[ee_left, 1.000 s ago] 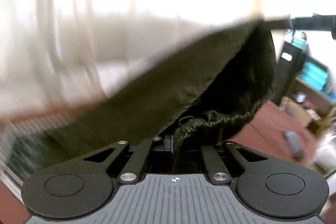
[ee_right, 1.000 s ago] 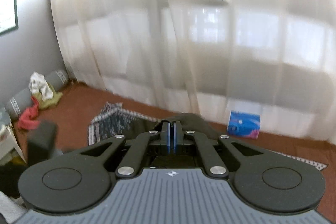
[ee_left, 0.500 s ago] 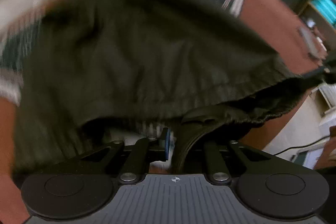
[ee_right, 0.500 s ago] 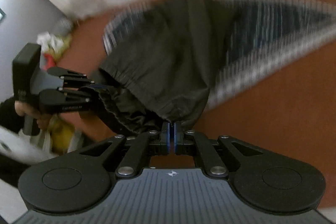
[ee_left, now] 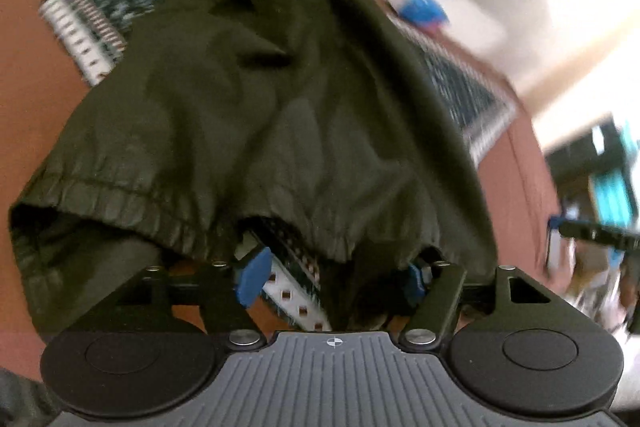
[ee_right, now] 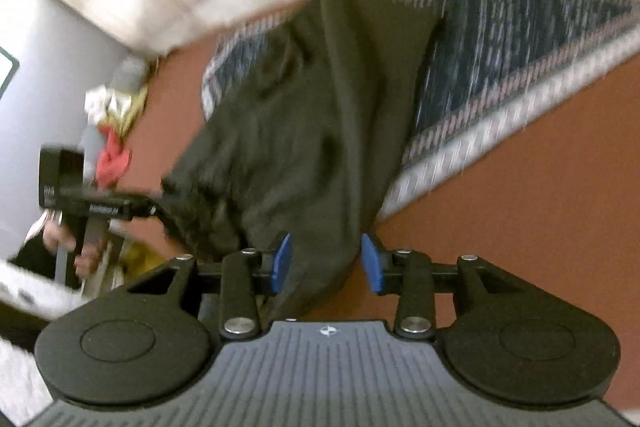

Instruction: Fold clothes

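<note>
Black hand-held gripper [ee_right: 326, 261]; blue pads [ee_right: 281, 261]

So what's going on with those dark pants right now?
A person holding a gripper in each hand is laying dark olive pants out on a patterned rug on the reddish floor. Both grippers have just been opening: the left gripper stands wide at the elastic waistband, and the right gripper is open with fabric still between its fingers but not pinched. The pants look released, spread lengthwise over the rug.
</note>
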A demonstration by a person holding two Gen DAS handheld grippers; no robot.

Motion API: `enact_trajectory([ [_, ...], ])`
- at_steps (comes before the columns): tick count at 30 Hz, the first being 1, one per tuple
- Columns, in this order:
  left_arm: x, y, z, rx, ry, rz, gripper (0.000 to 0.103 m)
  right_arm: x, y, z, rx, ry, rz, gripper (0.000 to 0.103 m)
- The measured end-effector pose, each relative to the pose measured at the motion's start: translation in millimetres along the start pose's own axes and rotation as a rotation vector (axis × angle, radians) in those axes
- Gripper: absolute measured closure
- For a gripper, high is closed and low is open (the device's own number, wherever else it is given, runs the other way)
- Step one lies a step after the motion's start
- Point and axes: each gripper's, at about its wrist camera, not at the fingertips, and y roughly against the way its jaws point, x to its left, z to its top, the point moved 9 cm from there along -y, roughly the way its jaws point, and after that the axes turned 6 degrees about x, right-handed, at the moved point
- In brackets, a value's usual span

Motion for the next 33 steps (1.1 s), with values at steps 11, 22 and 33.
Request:
enact_trajectory([
  [11,32.3,6.7,-12.1,-0.093,0.405,-0.162,0.020,5.6,-37.5,22.4,-0.014,0.026,-0.033,0.057],
  [22,38.1,-5.6,-7.0,-0.099,0.376,-0.101,0.018,16.1,-70.8,-21.5,0.151,0.040,-0.021,0.057],
  [33,42.3,-46.0,19.0,-0.204,0.555,-0.078,0.054,19.3,-70.2,-25.1,0.128,0.042,-0.041,0.056],
])
